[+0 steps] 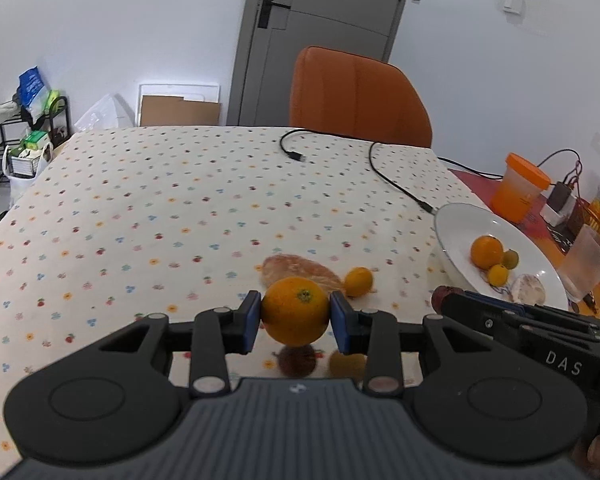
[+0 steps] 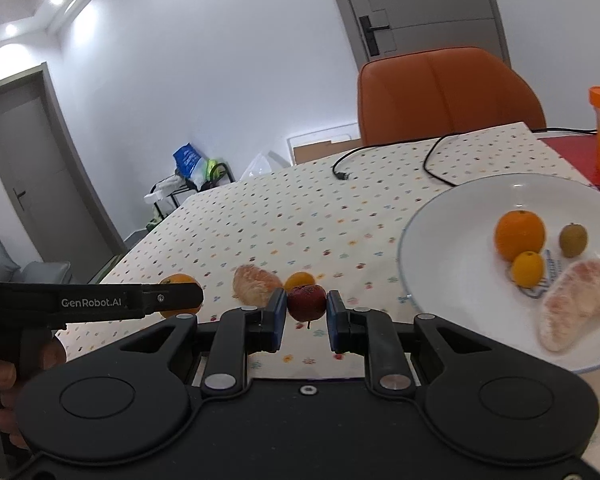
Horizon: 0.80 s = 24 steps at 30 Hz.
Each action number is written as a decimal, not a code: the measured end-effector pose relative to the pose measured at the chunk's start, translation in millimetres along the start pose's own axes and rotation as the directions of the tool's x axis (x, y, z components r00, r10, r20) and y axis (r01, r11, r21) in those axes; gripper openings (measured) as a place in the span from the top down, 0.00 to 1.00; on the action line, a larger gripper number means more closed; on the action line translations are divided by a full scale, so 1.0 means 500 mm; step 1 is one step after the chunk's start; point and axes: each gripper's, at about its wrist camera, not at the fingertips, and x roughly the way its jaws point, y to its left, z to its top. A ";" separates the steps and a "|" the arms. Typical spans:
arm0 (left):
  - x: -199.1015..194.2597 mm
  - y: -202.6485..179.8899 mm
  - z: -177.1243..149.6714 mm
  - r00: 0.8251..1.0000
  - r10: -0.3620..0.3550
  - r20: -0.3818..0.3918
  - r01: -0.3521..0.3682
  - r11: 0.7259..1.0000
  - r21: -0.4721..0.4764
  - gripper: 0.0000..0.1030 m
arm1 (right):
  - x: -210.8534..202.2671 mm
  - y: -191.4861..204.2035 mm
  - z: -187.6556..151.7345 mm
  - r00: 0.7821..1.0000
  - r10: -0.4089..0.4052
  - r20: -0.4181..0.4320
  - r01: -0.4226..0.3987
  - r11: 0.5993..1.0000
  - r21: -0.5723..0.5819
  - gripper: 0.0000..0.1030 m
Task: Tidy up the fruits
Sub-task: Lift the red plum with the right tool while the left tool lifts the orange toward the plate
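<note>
The table, under a dotted cloth, filled most of both views, with the white plate at its right side. On the plate lay an orange, a pale peeled citrus piece, a small yellow fruit and a small green fruit. Loose on the cloth, left of the plate, lay another peeled piece and a small yellow fruit just beside it.

The left gripper was clamped on a second orange, held clear above the cloth. The right gripper was pinched tight on a small dark red fruit, also lifted.

Both pickups looked done, and the carry to the plate seemed to be the step in hand. The next move would call for bringing each fruit over a bare part of the plate, low, and letting go without knocking the round ones.
</note>
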 end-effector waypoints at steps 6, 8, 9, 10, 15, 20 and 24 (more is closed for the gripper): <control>0.008 -0.041 0.004 1.000 -0.014 -0.008 0.014 0.999 0.035 0.65 | -0.024 -0.029 -0.004 1.000 -0.016 0.023 0.016 0.999 0.028 0.81; 0.013 -0.058 0.008 1.000 -0.022 -0.009 0.022 0.998 0.051 0.65 | -0.034 -0.039 -0.004 0.999 -0.024 0.033 0.022 0.999 0.037 0.81; 0.016 -0.067 0.009 1.000 -0.027 -0.009 0.027 0.998 0.059 0.65 | -0.039 -0.045 -0.003 0.999 -0.028 0.039 0.027 0.999 0.041 0.81; 0.019 -0.075 0.011 0.999 -0.031 -0.010 0.032 0.997 0.065 0.65 | -0.045 -0.052 -0.003 0.998 -0.033 0.045 0.031 0.998 0.046 0.81; 0.036 -0.121 0.017 0.998 -0.062 -0.015 0.063 0.994 0.089 0.65 | -0.071 -0.081 -0.004 0.996 -0.060 0.063 0.055 0.996 0.068 0.81; 0.050 -0.165 0.018 0.995 -0.092 -0.025 0.095 0.987 0.128 0.65 | -0.089 -0.112 -0.003 0.993 -0.087 0.078 0.080 0.993 0.089 0.81; 0.061 -0.192 0.017 0.994 -0.106 -0.039 0.111 0.982 0.154 0.65 | -0.103 -0.136 -0.005 0.991 -0.105 0.084 0.096 0.990 0.104 0.72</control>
